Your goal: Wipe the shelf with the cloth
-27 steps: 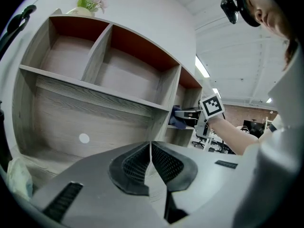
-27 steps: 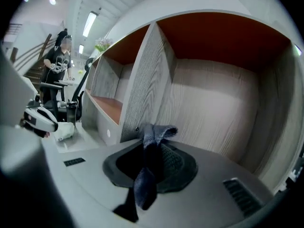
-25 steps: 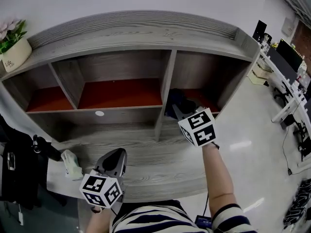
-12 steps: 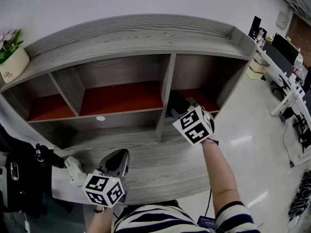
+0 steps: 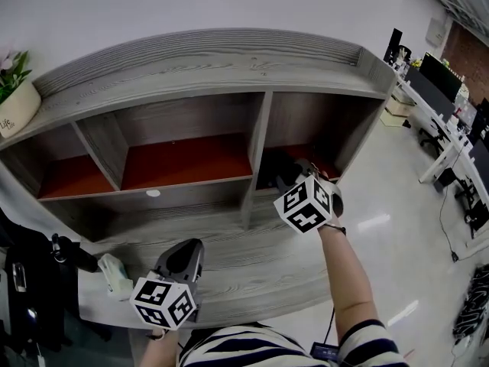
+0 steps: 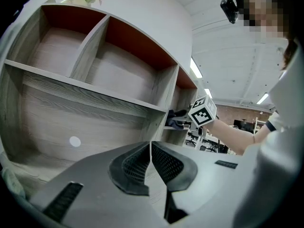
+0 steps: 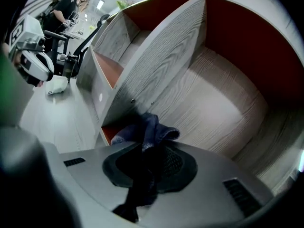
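Observation:
The grey wooden shelf [image 5: 260, 128] has three compartments with red floors. My right gripper [image 5: 294, 173] is at the mouth of the right compartment, shut on a dark blue cloth [image 5: 276, 163]. In the right gripper view the cloth [image 7: 149, 127] bunches out past the jaws of the right gripper [image 7: 152, 148], just in front of the divider [image 7: 161, 65]. My left gripper [image 5: 186, 249] hovers over the desk top in front of the shelf, shut with nothing between its fingers. The left gripper view shows its pads [image 6: 137, 163] pressed together.
A potted plant [image 5: 15, 90] stands on the shelf's top at the left. A white crumpled object [image 5: 114, 272] lies on the desk beside the left gripper. Dark gear [image 5: 30, 281] hangs at the far left. Office desks with monitors [image 5: 451, 90] fill the right.
The right gripper with the cloth has shifted only slightly at the right compartment's mouth. The left gripper has stayed in place. The head view has tilted a little.

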{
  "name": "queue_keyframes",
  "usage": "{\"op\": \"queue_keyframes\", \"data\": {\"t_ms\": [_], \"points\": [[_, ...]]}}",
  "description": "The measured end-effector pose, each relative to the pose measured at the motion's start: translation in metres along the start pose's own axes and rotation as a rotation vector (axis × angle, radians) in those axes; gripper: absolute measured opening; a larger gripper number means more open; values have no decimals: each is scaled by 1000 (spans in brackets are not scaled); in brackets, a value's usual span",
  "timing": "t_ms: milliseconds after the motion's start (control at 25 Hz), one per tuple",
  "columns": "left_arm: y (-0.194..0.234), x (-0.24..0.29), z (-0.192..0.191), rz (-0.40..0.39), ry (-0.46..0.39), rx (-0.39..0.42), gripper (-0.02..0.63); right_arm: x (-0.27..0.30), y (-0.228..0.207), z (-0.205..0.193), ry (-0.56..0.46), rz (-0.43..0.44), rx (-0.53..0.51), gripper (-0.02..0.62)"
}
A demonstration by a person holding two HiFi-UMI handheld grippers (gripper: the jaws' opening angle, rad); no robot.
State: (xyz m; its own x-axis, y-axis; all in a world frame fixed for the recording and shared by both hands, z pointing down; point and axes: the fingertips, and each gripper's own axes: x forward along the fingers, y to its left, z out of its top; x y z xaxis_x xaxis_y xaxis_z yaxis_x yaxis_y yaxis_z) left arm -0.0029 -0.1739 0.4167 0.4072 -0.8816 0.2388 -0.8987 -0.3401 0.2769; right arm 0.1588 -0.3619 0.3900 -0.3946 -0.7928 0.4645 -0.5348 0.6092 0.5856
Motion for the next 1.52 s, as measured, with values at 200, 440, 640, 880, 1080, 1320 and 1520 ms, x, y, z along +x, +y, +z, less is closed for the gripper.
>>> {"op": "queue_keyframes", "data": {"t_ms": [200, 440, 640, 880, 1080, 1320, 1520], "points": [[-1, 2, -2, -10, 3, -5, 23, -5, -16, -18, 42, -50, 46, 74], [-4, 5, -5, -23, 10, -9, 23, -15, -41, -48, 121, -160, 89, 74], [-5, 8, -7, -35, 16, -8, 23, -27, -59, -70, 199, -263, 83, 75], [-9, 13, -7, -57, 24, -9, 25, -45, -72, -89, 294, -374, 32, 74], [-13, 18, -9, -80, 31, -10, 25, -61, -79, -104, 357, -452, 10, 74], [-17, 23, -11, -98, 39, -12, 25, -80, -84, -118, 397, -512, 22, 74], [-21, 23, -10, -110, 36, -11, 25, -96, -82, -124, 411, -524, 47, 74]]}}
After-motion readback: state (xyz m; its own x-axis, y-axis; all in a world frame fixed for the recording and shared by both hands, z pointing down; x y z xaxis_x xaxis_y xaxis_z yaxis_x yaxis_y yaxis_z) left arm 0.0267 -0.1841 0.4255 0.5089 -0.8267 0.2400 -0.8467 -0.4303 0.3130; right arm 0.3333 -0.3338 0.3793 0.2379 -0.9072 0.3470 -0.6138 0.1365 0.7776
